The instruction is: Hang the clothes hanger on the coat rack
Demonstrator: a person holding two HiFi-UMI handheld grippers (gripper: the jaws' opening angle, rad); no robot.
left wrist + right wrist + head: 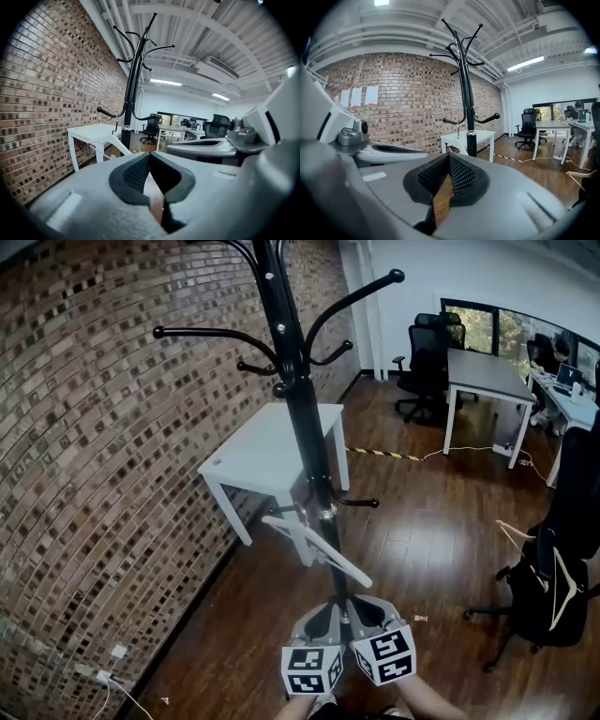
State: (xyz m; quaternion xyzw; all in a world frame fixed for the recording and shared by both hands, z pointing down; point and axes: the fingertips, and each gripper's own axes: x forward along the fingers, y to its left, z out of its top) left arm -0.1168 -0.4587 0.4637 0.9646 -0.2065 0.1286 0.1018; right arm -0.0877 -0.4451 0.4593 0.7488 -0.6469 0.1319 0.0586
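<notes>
The black coat rack [298, 399] stands straight ahead of me, with curved hooks high up and a lower ring of short hooks. A white clothes hanger [319, 549] hangs tilted from one lower hook, close to the pole; it also shows as the white hanger [108, 140] and hanger [457, 146] in the gripper views. My left gripper [330, 608] and right gripper [362, 602] sit side by side just below the hanger, apart from it. The left gripper [150, 157] is shut with nothing between its pads. So is the right gripper [449, 159].
A brick wall [103, 456] runs along the left. Behind the rack stands a small white table [267, 451]. A desk [483, 371] with office chairs [427, 362] stands far right. At the right edge a chair draped with black clothing [553, 592] holds another pale hanger.
</notes>
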